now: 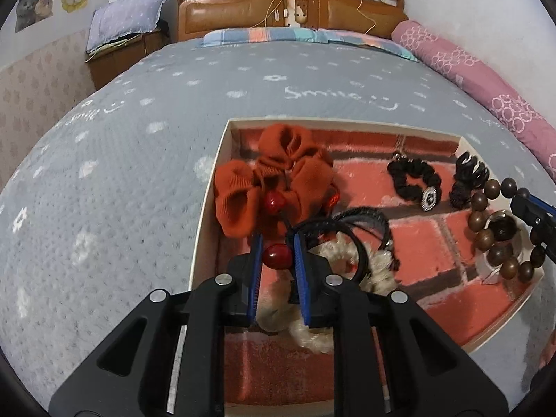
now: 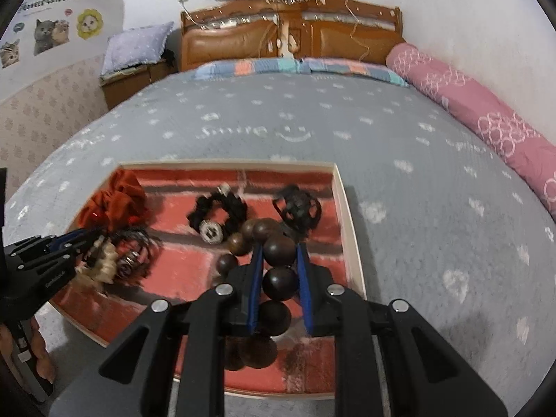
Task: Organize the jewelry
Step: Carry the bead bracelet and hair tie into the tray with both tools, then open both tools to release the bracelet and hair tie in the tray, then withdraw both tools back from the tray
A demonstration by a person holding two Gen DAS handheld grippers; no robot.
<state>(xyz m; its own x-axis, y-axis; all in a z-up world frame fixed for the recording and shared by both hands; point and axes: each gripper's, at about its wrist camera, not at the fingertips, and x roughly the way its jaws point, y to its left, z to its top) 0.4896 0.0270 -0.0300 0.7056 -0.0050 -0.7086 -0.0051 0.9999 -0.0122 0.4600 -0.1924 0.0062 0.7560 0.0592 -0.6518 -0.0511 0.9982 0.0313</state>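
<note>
At the far left stands a wooden nightstand (image 1: 114,59) with a lilac pillow (image 1: 127,17) on top, beside a carved wooden headboard (image 1: 288,10). The bed (image 1: 121,160) wears a grey quilted cover with pale flower prints; a pink bolster (image 1: 486,83) lies along its right edge.

On the cover sits a shallow white-walled tray (image 1: 208,205) lined with fuzzy brick-pattern fabric in red and dark grey. In its left part lies a rust-orange ribbed fabric bow (image 1: 274,180) with a glossy red bead (image 1: 275,202). The left hand-held gripper (image 1: 277,255) has its blue-padded jaws pinching a second red bead (image 1: 277,255), with the bow just ahead. Just right of it, dark bands or cords (image 1: 354,229) rest tangled over a cream fluffy scrunchie (image 1: 351,264), crowding that jaw.

Mid-tray lies a black ruffled scrunchie (image 1: 413,180) with a round sparkly charm. Near the right wall sits a black openwork claw clip (image 2: 297,208). In front of it, the right hand-held gripper (image 2: 279,260) is closed on a wooden bead bracelet (image 2: 279,250), one large, smooth, dark-brown round bead between the pads, the others running ahead and back beneath the jaws. The bracelet sits over the tray's right part, against the clip.
</note>
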